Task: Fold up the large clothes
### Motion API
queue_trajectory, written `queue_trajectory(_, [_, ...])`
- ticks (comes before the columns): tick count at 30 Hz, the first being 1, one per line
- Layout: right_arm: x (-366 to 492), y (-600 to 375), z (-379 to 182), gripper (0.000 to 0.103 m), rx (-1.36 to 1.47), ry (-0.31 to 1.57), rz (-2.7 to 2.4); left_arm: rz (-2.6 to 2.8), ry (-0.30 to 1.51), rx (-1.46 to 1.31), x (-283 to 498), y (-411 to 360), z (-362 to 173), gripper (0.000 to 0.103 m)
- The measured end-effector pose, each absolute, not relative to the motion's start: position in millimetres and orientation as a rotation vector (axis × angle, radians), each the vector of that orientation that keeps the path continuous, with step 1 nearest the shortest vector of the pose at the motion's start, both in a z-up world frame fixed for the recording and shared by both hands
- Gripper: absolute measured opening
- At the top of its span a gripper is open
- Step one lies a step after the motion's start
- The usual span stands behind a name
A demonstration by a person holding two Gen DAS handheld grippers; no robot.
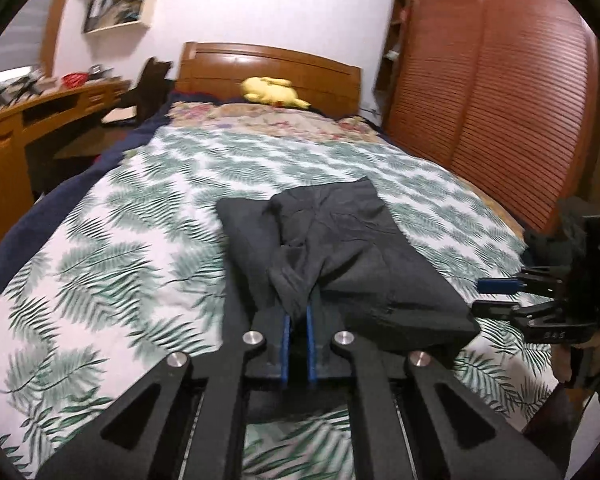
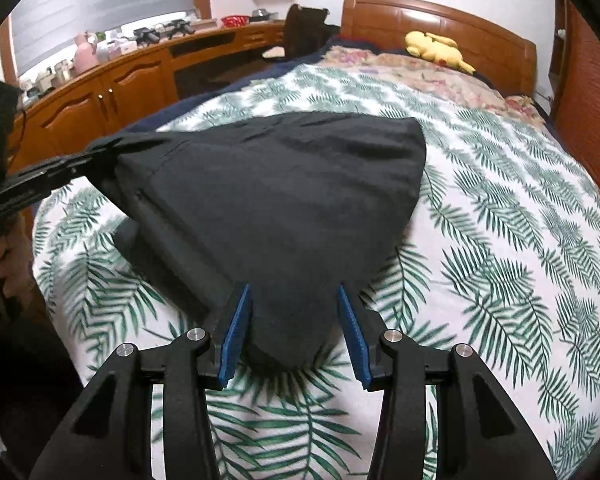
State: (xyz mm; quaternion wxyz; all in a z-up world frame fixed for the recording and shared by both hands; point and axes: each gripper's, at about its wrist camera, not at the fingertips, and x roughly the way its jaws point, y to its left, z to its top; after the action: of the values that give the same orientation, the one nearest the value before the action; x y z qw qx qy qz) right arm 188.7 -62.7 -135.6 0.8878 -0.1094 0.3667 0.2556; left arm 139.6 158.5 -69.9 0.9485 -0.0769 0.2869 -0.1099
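We note the bed (image 1: 132,216) first: a wide leaf-print cover, wooden headboard (image 1: 268,68) at the far end, a yellow plush toy (image 1: 272,91) on the pillow. A slatted wardrobe (image 1: 500,100) stands close along one side; a long wooden desk (image 2: 112,80) runs along the other.

The dark garment (image 2: 280,200) lies on the near half of the cover, already doubled into a thick pad, one corner drawn up and away from the rest. We judge it soft, limp and of middling weight: it sags between holds, bunches where pinched, and will not slide readily on the cotton cover. Best holds look to be corners and the doubled edges, where several layers can be caught at once.

The left gripper (image 1: 298,312) has its blue pads nearly together, clamped on a gathered wad of the cloth; from the right wrist view that corner is stretched taut off to the side. The right gripper (image 2: 296,304) stands partly wide, its pads either side of the near corner; we see no pinch there, the cloth appearing to lie loose between them.

Room for moving: plenty of bare cover beyond the garment toward the headboard. The near edge of the bed is close under both tools. The wardrobe side looks tight for a wide swing.
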Motion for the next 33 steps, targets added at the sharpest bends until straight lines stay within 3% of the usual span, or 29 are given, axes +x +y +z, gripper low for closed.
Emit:
queue_trajectory(10, [216,-19,-147,0.045,-0.210,0.820,0.596,-0.163,0.662,-0.188,139,193,-91,0.005])
queue_trajectory(15, [223,-21,-167,0.045,-0.202,0.843,0.611,-0.152,0.700,-0.185,142,189,-90,0.009])
queue_trajectory(24, [232,-40,-153,0.047,-0.228,0.805,0.625,-0.119,0.681,-0.142,113,197,-85,0.020])
queue_trajectory(33, [309,-46,-159,0.052,-0.280,0.801,0.569,-0.086,0.747,-0.148,116,205,-108,0.022])
